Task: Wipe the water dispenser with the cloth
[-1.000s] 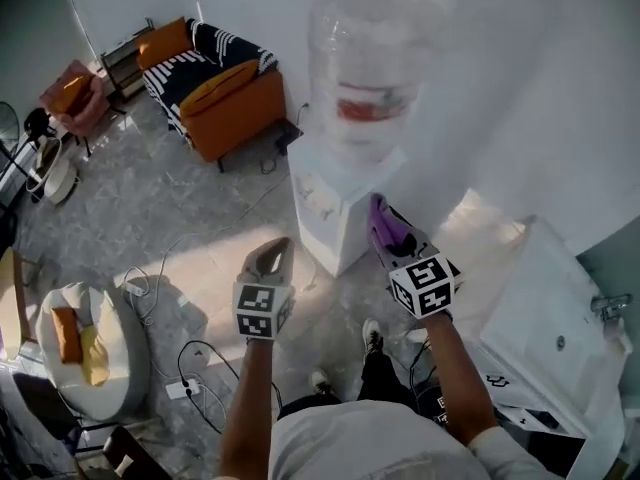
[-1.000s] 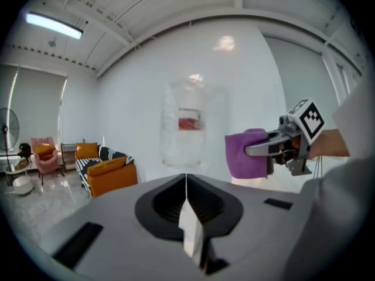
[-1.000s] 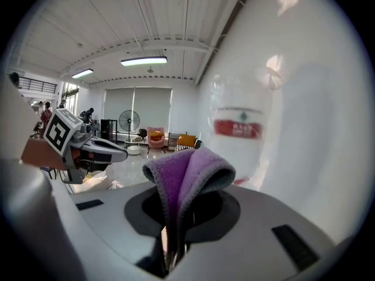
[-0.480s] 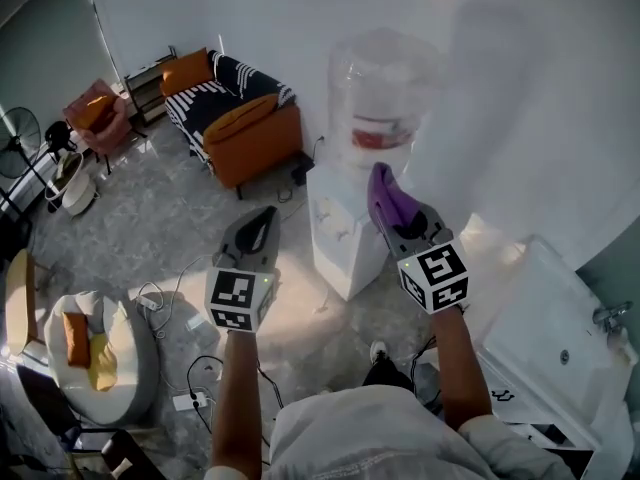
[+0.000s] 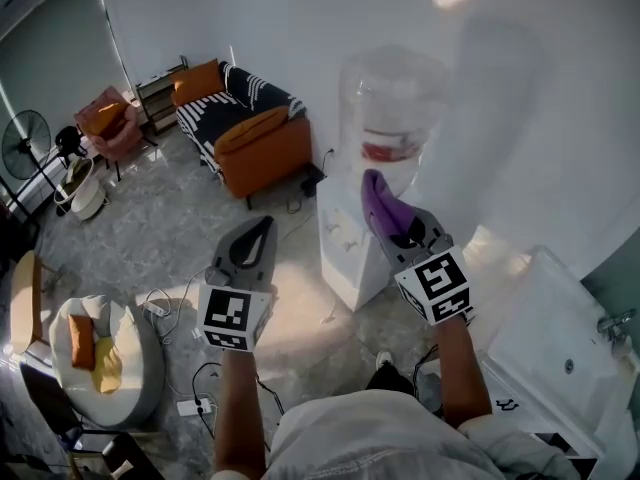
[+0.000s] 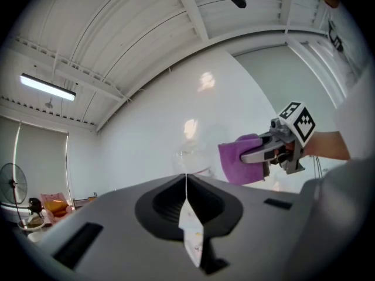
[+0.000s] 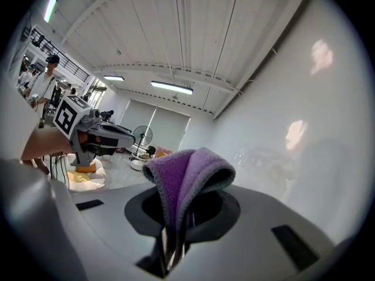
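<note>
The water dispenser (image 5: pixel 345 240) is a white cabinet with a clear bottle (image 5: pixel 393 103) on top, standing against the white wall. My right gripper (image 5: pixel 384 214) is shut on a folded purple cloth (image 5: pixel 376 200), held up in front of the cabinet's top just below the bottle; I cannot tell whether it touches. The right gripper view shows the cloth (image 7: pixel 186 179) bunched between the jaws, with the bottle (image 7: pixel 265 157) faint beyond. My left gripper (image 5: pixel 258 233) hangs left of the dispenser, shut and holding nothing. In the left gripper view its jaws meet in a thin seam, and the cloth (image 6: pixel 237 163) shows to the right.
An orange sofa (image 5: pixel 262 140) with striped cushions stands at the back left, and a fan (image 5: pixel 25 146) further left. A round white seat (image 5: pixel 95 353) and cables (image 5: pixel 180 298) lie on the floor at left. A white table (image 5: pixel 555 333) stands at the right.
Both grippers have risen. The right one has carried the cloth up from the cabinet's lower front to its top, near the bottle. The head view has tilted up.
</note>
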`<action>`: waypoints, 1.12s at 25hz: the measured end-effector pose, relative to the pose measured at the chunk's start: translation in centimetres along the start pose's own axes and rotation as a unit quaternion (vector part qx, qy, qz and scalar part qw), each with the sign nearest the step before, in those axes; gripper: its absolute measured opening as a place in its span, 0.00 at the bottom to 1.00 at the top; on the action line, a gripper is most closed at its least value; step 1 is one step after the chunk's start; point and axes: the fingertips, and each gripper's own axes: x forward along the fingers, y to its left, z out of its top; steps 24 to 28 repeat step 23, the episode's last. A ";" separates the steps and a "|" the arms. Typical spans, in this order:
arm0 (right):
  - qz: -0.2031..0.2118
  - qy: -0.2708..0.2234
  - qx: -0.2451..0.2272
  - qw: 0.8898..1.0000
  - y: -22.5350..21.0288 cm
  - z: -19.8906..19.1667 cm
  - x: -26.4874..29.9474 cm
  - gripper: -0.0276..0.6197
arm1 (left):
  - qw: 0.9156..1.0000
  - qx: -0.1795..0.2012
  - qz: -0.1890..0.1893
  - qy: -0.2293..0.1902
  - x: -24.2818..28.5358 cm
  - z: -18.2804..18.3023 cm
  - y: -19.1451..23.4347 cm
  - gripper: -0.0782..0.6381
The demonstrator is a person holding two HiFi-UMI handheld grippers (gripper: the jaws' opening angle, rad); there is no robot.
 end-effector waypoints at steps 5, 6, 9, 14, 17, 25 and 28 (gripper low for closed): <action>0.007 -0.004 0.007 1.000 0.4 0.2 0.4 0.13 | 1.000 -0.003 0.000 0.005 -0.2 -0.2 0.3 0.13; 0.009 -0.005 0.008 1.000 0.6 0.2 0.5 0.13 | 1.000 -0.004 0.000 0.005 -0.3 -0.2 0.3 0.13; 0.012 -0.002 0.008 1.000 1.0 0.0 0.6 0.13 | 1.000 -0.005 0.000 0.006 -0.6 -0.3 0.3 0.13; 0.015 0.000 0.007 1.000 1.1 -0.1 0.5 0.13 | 1.000 -0.007 -0.003 0.006 -0.6 -0.3 0.1 0.13; 0.017 0.001 0.009 1.000 1.3 -0.4 0.5 0.13 | 1.000 -0.009 -0.004 0.007 -0.5 -0.5 -0.1 0.13; 0.020 0.000 0.009 1.000 1.9 -0.3 0.3 0.13 | 1.000 -0.013 -0.011 0.007 -1.0 -0.7 -0.4 0.13; 0.020 0.000 0.009 1.000 1.9 -0.3 0.3 0.13 | 1.000 -0.013 -0.011 0.007 -1.0 -0.7 -0.4 0.13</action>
